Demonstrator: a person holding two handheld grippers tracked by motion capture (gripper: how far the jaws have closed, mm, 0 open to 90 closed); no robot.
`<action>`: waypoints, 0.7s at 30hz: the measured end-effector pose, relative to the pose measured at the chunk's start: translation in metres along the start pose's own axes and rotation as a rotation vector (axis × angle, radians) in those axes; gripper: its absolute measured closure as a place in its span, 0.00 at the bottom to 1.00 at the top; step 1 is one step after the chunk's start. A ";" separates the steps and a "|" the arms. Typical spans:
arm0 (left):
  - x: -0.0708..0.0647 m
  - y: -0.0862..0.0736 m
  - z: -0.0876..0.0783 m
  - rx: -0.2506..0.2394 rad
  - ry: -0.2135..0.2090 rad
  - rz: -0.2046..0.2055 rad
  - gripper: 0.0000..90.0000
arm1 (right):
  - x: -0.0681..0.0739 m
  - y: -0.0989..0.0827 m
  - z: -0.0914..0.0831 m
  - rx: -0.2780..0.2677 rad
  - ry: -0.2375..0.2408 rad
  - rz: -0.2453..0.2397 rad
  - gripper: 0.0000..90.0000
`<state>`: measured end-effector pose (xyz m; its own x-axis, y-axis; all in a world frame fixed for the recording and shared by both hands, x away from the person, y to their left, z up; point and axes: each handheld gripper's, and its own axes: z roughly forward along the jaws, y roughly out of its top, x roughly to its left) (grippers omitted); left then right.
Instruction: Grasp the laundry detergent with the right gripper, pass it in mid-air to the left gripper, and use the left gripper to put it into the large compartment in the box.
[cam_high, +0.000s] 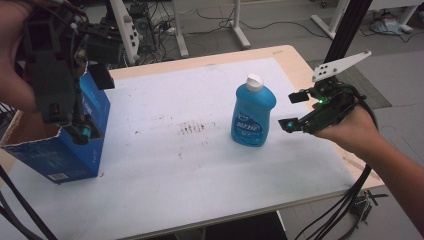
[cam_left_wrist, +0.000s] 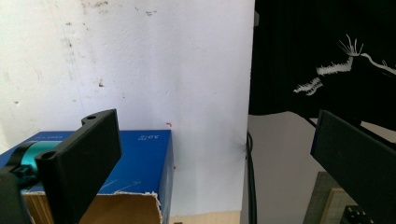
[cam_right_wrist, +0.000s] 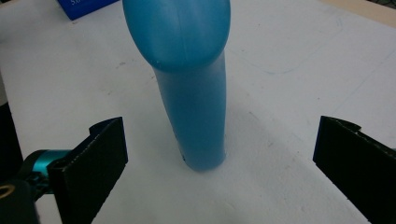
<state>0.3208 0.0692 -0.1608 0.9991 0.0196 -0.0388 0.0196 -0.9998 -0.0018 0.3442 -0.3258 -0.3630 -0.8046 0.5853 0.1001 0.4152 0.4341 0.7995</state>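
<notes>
The blue detergent bottle (cam_high: 253, 112) stands ungrasped between our right gripper's (cam_high: 291, 110) spread jaws; our left gripper (cam_left_wrist: 210, 154) gapes empty above the blue carton (cam_high: 55, 150).

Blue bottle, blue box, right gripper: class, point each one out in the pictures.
blue bottle (cam_high: 253, 114), high view, on its label.
blue box (cam_high: 95, 107), high view, on its side wall.
right gripper (cam_high: 290, 110), high view, between its open jaws.

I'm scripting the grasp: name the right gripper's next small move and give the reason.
Probably ease the right gripper forward until its jaws flank the bottle, then close. The jaws stand wide open, the bottle stands upright on the table ahead of them, centred in the gap and untouched.
</notes>
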 end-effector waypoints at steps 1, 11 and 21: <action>0.000 0.000 0.000 0.000 0.001 0.001 0.02 | 0.000 0.000 0.000 0.000 0.000 0.000 0.03; 0.001 -0.002 0.001 -0.007 0.000 -0.001 0.02 | 0.001 -0.009 0.030 0.014 0.033 0.027 0.03; 0.001 -0.006 0.000 -0.013 0.000 -0.001 0.02 | 0.002 -0.013 0.053 -0.001 0.056 0.054 0.03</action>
<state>0.3215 0.0749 -0.1612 0.9990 0.0210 -0.0384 0.0214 -0.9997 0.0110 0.3597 -0.2945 -0.4047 -0.8035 0.5685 0.1764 0.4584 0.4020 0.7926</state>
